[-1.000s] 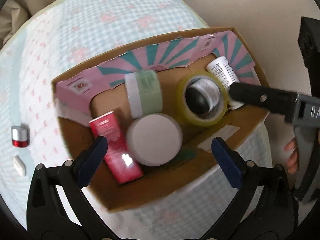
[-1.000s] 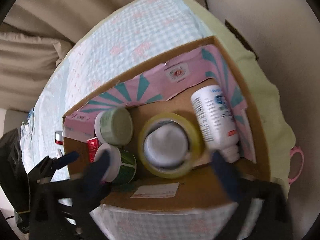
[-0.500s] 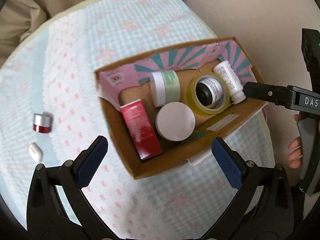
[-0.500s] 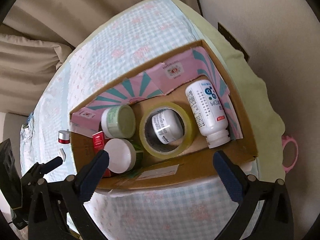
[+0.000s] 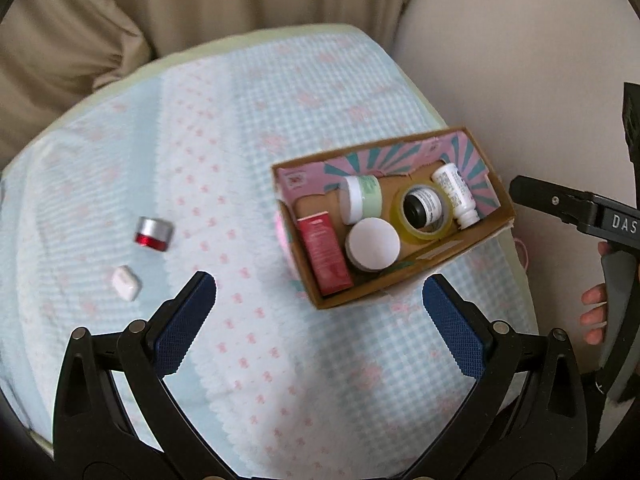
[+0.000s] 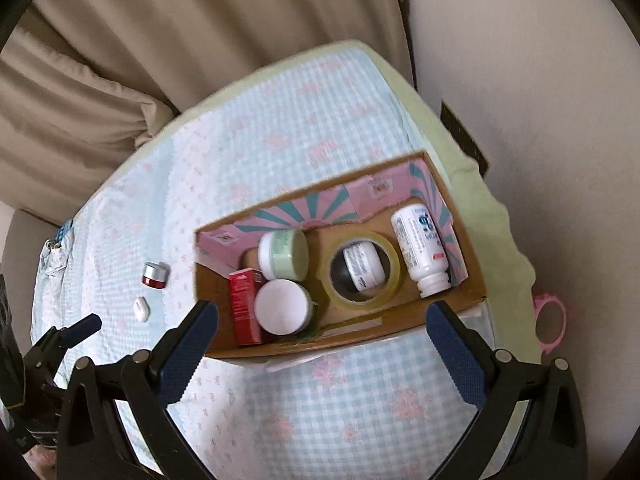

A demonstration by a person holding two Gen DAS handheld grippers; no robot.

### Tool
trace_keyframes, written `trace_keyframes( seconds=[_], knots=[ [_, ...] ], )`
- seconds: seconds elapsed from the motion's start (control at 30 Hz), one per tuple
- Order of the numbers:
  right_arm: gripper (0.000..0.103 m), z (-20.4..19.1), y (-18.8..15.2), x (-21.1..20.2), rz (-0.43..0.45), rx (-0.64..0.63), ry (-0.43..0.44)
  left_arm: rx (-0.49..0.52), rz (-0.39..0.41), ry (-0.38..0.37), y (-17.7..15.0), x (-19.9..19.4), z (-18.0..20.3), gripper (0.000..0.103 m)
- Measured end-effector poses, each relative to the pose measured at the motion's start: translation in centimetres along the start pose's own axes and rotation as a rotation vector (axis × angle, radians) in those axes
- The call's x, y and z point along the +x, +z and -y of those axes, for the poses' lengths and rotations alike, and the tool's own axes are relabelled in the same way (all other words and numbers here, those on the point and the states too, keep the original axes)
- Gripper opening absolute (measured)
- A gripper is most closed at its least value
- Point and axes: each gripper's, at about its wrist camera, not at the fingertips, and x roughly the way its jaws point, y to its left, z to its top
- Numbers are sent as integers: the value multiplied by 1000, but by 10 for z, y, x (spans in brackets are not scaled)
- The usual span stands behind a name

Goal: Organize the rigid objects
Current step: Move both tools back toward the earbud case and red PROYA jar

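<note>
A cardboard box (image 5: 408, 294) (image 6: 476, 276) with a pink and teal lining sits on the checked cloth. Inside it lie a red carton (image 5: 323, 254) (image 6: 244, 304), a white-lidded jar (image 5: 373, 244) (image 6: 282, 307), a green jar (image 5: 363, 197) (image 6: 285, 254), a yellow tape roll (image 5: 444, 222) (image 6: 394, 280) ringing a small jar (image 6: 362, 265), and a white bottle (image 5: 454, 194) (image 6: 420, 246). A small red jar with a silver lid (image 5: 154, 233) (image 6: 155, 275) and a white capsule-shaped piece (image 5: 126, 283) (image 6: 141, 308) lie on the cloth left of the box. My left gripper (image 5: 320, 322) is open and empty, above the cloth. My right gripper (image 6: 322, 340) is open and empty, over the box's near wall.
The pale blue checked cloth (image 5: 240, 128) covers a rounded surface with a green edge (image 6: 480, 184). Beige curtains (image 6: 160, 40) hang behind, a wall is at the right. A pink ring-shaped object (image 6: 552, 320) lies past the right edge. A hand (image 5: 592, 312) holds the right gripper.
Both grippers have pulled up and back from the box, so it looks smaller and more cloth shows. The left view has swung left, bringing the red jar and white piece toward the middle.
</note>
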Motion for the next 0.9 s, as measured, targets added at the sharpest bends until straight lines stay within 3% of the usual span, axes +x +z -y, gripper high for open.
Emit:
trace_keyframes(
  seconds=[0.37, 0.6, 0.9],
  knots=[
    [103, -81, -7, -39, 22, -196, 86, -231, 86, 155, -42, -80, -69, 103],
    [103, -152, -7, -36, -14, -374, 112, -377, 62, 178, -67, -90, -135, 103],
    [103, -240, 1, -5, -60, -583, 115, -567, 57, 173, -85, -70, -208, 103]
  ],
)
